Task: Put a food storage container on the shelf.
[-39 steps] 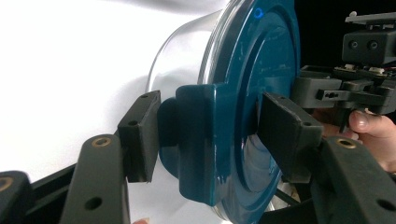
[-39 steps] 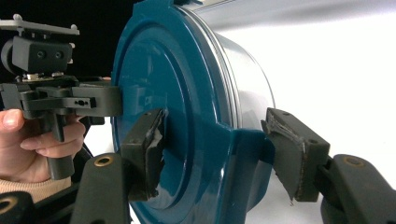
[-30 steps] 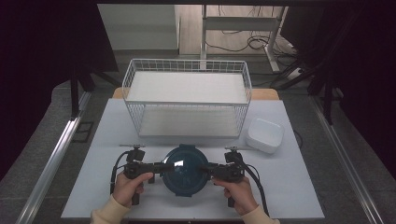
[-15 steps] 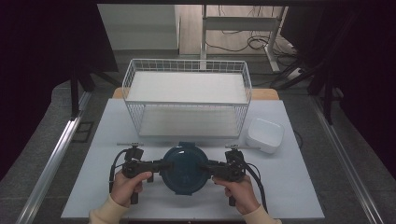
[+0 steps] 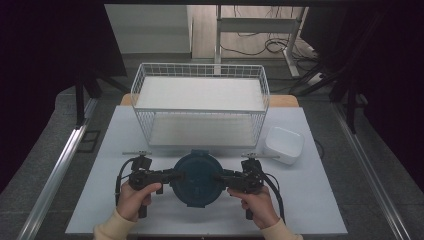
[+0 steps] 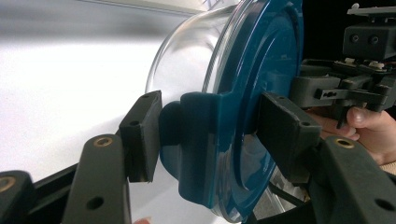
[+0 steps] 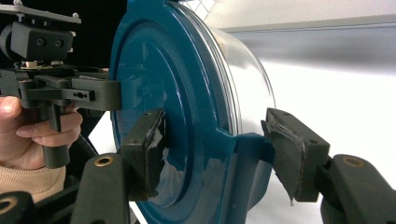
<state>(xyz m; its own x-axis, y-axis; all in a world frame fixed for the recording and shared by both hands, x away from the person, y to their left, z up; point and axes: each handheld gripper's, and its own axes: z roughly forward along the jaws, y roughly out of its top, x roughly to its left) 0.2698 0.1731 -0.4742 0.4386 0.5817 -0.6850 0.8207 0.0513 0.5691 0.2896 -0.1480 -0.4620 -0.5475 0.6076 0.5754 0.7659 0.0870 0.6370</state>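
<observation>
Teal lid (image 5: 197,179) upward, the clear container sits between the two grippers near the front edge of the table (image 5: 310,210), midway along it. In the high view the left gripper (image 5: 172,176) meets its left rim and the right gripper (image 5: 222,177) its right. Compared with a second ago, container and hands have crept slightly away from the front edge, toward the wire basket (image 5: 200,70) standing at the back, and the bright glare on the lid is gone. That shift is small. I judge it to be the start of a two-handed lift. A white box (image 5: 284,145) lies near the basket's right front corner, apart from the work.

In the left gripper view the jaws are nearly closed. One pad (image 5: 150,145) presses the underside of the lid's latch tab (image 6: 201,140) and the other bears on the lid's top. The clear bowl (image 6: 187,60) shows beyond. The right gripper (image 6: 303,88) holds the opposite rim.

In the right gripper view the jaws clamp the other latch tab (image 7: 243,163) in the same way, with the worn pad (image 7: 289,154) just touching it, so that grip looks the less secure. The left gripper (image 7: 107,93) holds the far rim.
</observation>
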